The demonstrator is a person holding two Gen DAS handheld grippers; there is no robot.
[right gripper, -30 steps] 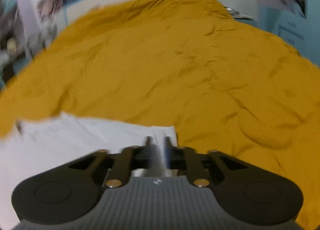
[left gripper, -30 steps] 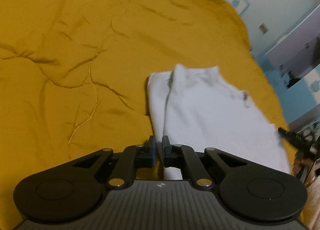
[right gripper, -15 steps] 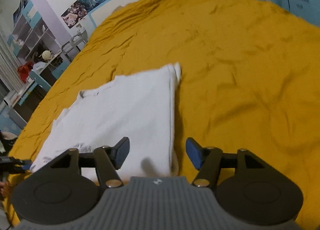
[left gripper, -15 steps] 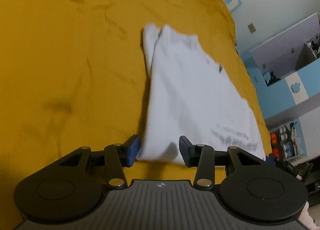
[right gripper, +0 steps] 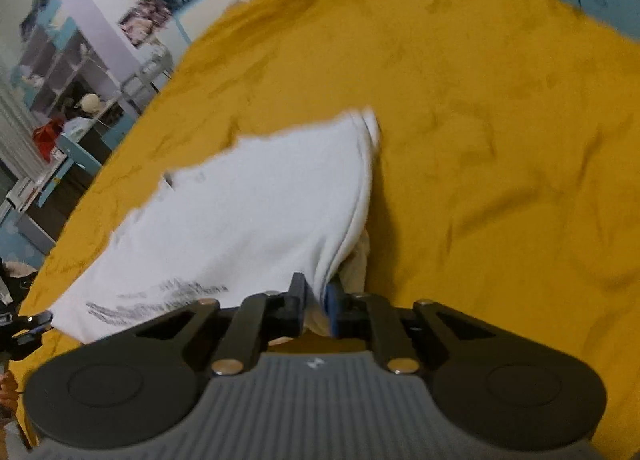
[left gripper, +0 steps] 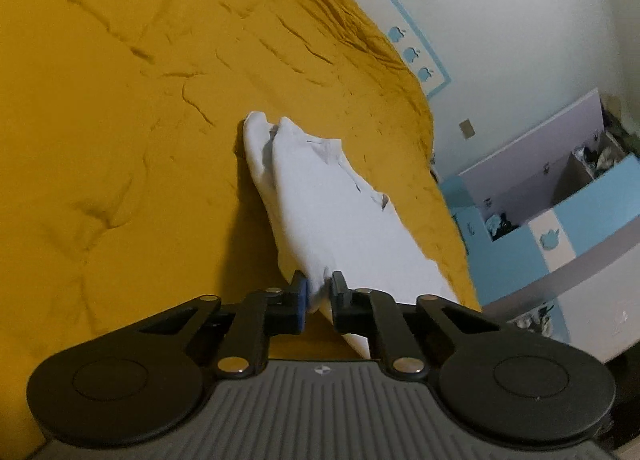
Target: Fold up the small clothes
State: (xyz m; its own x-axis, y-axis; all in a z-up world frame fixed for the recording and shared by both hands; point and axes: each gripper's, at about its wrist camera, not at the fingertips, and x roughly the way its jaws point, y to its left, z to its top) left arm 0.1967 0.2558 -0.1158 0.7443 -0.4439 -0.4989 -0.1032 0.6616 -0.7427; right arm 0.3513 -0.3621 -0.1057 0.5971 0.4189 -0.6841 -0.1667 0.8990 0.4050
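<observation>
One folded white cotton T-shirt (left gripper: 332, 216) lies on a wrinkled mustard-yellow bedspread (left gripper: 120, 108), nothing blocking it. Two grippers pinch its near edge, jaws having just closed: left gripper (left gripper: 319, 292), right gripper (right gripper: 316, 294). Only the right view shows the shirt's grey print (right gripper: 156, 296); shelves (right gripper: 60, 72) stand beyond.

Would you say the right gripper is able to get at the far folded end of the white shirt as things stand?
Probably not yet: the right gripper is shut on the white shirt's near corner; otherwise the yellow bedspread around it looks clear.

White wall (left gripper: 520, 20), posters (right gripper: 152, 20), blue-white shelving (left gripper: 560, 216), dim light.
</observation>
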